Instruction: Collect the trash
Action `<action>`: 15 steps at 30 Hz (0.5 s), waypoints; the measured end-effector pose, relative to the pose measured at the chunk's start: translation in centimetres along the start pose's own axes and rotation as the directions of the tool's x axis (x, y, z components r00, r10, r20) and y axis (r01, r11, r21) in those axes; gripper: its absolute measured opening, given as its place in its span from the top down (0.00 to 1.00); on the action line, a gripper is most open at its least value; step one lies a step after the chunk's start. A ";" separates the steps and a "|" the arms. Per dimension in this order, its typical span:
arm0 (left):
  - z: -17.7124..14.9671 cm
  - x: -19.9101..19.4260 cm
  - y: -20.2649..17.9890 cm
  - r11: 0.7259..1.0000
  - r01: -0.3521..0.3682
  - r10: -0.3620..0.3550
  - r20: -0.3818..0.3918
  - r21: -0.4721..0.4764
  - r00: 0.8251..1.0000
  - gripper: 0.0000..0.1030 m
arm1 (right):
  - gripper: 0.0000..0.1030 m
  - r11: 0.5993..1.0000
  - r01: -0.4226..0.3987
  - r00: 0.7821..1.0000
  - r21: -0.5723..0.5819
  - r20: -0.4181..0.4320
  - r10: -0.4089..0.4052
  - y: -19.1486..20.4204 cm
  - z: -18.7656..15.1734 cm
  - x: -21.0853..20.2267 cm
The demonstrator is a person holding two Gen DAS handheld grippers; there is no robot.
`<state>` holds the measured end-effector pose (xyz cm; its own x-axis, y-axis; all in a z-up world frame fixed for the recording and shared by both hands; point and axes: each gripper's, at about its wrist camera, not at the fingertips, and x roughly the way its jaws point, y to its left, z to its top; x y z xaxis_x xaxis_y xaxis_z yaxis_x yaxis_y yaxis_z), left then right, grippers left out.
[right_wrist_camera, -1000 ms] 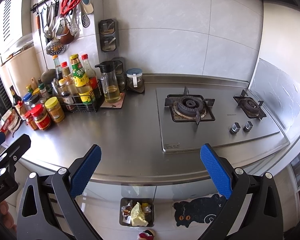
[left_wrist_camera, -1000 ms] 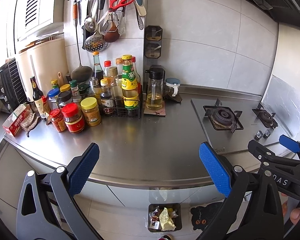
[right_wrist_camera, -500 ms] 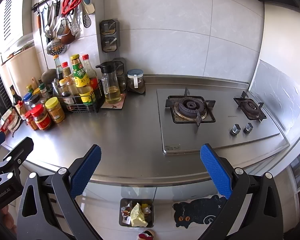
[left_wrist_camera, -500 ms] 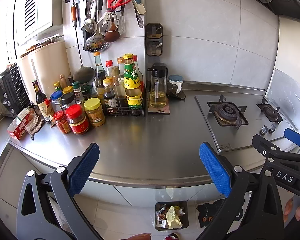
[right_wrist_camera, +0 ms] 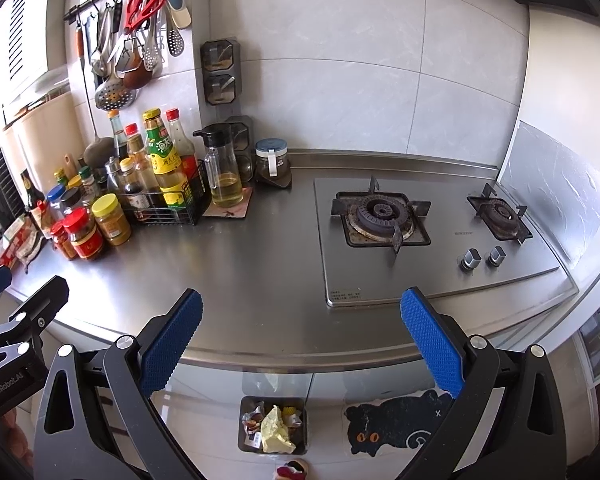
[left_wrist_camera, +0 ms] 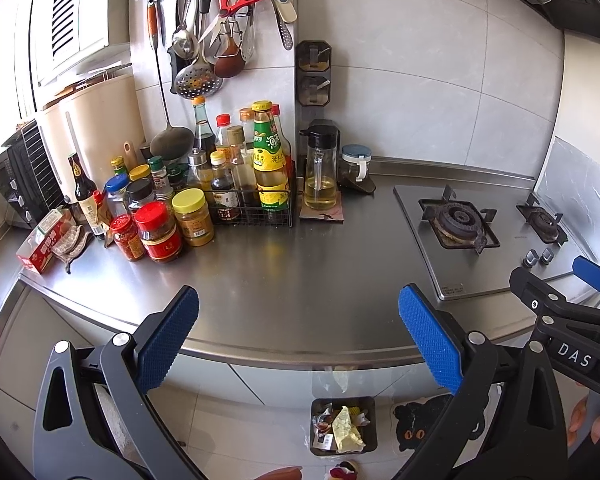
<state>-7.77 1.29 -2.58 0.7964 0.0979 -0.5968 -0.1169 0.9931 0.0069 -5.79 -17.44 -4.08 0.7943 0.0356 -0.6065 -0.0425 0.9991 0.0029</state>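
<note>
A small dark trash bin (left_wrist_camera: 343, 426) stands on the floor below the steel counter's front edge; it holds crumpled yellow paper and wrappers, and also shows in the right wrist view (right_wrist_camera: 272, 424). My left gripper (left_wrist_camera: 298, 344) is open and empty, held above the counter edge (left_wrist_camera: 284, 350). My right gripper (right_wrist_camera: 300, 344) is open and empty, beside the left one. I see no loose trash on the bare steel counter (right_wrist_camera: 252, 264).
Sauce bottles and jars (left_wrist_camera: 180, 200) crowd the counter's back left, with an oil dispenser (left_wrist_camera: 320, 172) beside them. A two-burner gas hob (right_wrist_camera: 420, 232) fills the right. Utensils hang on a wall rail (left_wrist_camera: 216, 20). A black cat mat (right_wrist_camera: 396, 424) lies on the floor.
Both grippers rose and drew back slightly; the left view shifted so the bottles and hob sit a little further right. Both stayed open and empty.
</note>
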 end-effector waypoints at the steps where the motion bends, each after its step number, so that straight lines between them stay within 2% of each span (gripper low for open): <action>1: 0.0 0.0 0.0 1.000 0.000 0.000 -0.001 -0.002 1.000 0.08 | 0.03 1.000 0.001 1.000 0.000 0.000 -0.001 0.0 0.0 0.0; 15: 0.2 -0.4 0.2 1.000 -0.001 0.001 0.004 0.001 1.000 0.08 | 0.03 1.000 0.000 1.000 -0.012 0.007 0.000 0.3 0.3 -0.6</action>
<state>-7.96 1.48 -2.21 0.7986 0.0990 -0.5937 -0.1169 0.9931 0.0083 -6.05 -17.14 -3.48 0.7986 0.0361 -0.6008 -0.0498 0.9987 -0.0062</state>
